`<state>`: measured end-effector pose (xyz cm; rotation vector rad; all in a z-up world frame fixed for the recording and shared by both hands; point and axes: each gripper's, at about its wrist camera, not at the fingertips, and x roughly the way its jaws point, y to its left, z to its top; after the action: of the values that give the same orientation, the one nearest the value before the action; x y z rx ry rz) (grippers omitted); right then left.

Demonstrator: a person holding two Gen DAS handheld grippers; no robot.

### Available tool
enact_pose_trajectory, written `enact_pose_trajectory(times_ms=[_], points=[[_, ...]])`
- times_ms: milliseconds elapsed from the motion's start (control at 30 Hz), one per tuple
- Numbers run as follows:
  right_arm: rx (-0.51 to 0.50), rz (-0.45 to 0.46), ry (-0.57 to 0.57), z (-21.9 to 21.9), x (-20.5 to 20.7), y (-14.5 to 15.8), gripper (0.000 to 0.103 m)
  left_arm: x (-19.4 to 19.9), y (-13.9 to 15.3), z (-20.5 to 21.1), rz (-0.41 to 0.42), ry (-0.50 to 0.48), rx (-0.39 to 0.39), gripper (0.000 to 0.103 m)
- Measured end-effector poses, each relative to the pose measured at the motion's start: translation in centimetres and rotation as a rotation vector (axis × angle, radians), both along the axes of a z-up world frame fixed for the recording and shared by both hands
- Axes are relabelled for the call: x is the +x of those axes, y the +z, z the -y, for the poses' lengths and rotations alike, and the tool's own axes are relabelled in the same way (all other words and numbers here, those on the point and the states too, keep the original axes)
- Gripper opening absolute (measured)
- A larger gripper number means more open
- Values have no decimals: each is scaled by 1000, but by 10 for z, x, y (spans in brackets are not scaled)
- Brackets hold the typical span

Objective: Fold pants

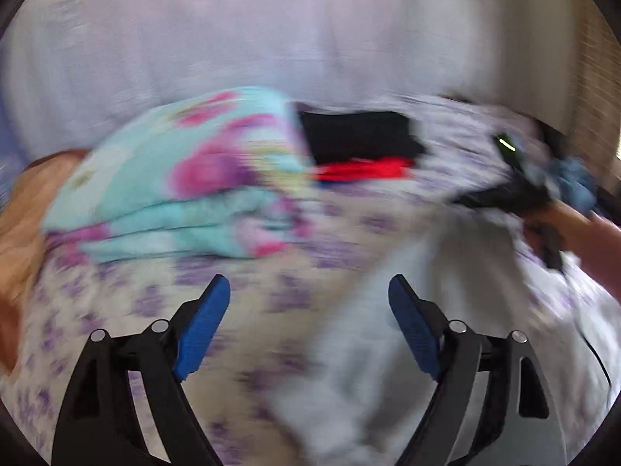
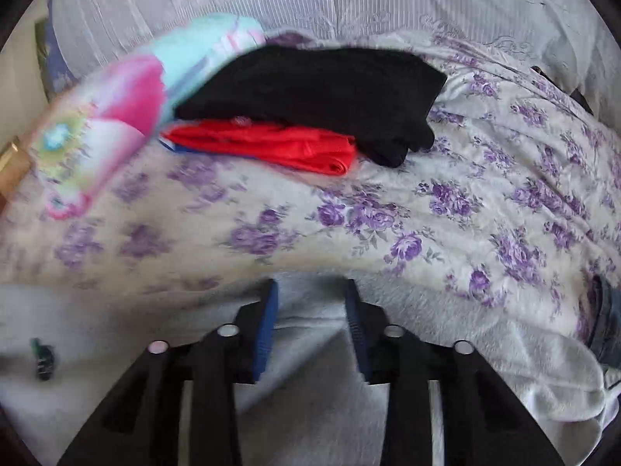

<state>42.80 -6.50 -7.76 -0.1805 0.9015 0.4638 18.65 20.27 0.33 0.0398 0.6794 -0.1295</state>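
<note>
Your left gripper [image 1: 309, 291] hangs wide open, empty, above the grey pants [image 1: 349, 349]; your right gripper [image 2: 311, 291], half open, straddles them, pads not pressing.

Soft, even daylight; no glare. Left wrist view heavily motion-blurred throughout; right wrist view blurred only at left. Fisheye curvature, dark vignetted corners.

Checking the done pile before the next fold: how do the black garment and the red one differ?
The black garment lies on top; the red garment sits under it, showing only along the near edge. The black one looks larger, overhanging the red one on the right. The black one looks matte and thick, the red one thinner with a slight sheen. Both are folded flat, stacked on the floral bedspread.
</note>
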Motion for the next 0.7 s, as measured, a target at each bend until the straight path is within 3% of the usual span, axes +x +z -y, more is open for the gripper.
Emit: enact_pose_trajectory(times_ms=[67, 100, 133, 233, 267, 300, 367, 433, 467, 567, 667, 700], points=[[74, -13, 0, 28, -17, 9, 44, 7, -18, 23, -93, -94, 16, 83], [69, -23, -15, 45, -19, 9, 44, 15, -32, 27, -141, -89, 30, 83], [45, -28, -45, 64, -19, 6, 44, 23, -45, 25, -181, -65, 42, 83], [-101, -56, -287, 151, -12, -20, 45, 51, -82, -5, -307, 86, 52, 86], [-96, -70, -373, 188, -14, -25, 35, 59, -92, -26, -362, 112, -43, 92], [-54, -75, -403, 210, -19, -23, 9, 62, -96, -41, -397, 122, -143, 92], [-19, -68, -485, 237, -33, -12, 12, 60, -88, -50, -398, 148, -177, 92], [-40, -39, -491, 234, -46, 1, 28, 50, -70, -45, -324, 188, -93, 92], [-60, -12, -460, 220, -55, 8, 43, 46, -60, -39, -288, 185, -58, 92], [-19, 46, -289, 170, -76, 21, 43, 33, -39, -17, -225, 132, -34, 91], [48, 12, -112, 111, -85, 16, 45, 35, -40, 3, -225, 88, 29, 92], [58, -10, -68, 95, -79, 12, 51, 43, -46, 6, -244, 102, 51, 92]])
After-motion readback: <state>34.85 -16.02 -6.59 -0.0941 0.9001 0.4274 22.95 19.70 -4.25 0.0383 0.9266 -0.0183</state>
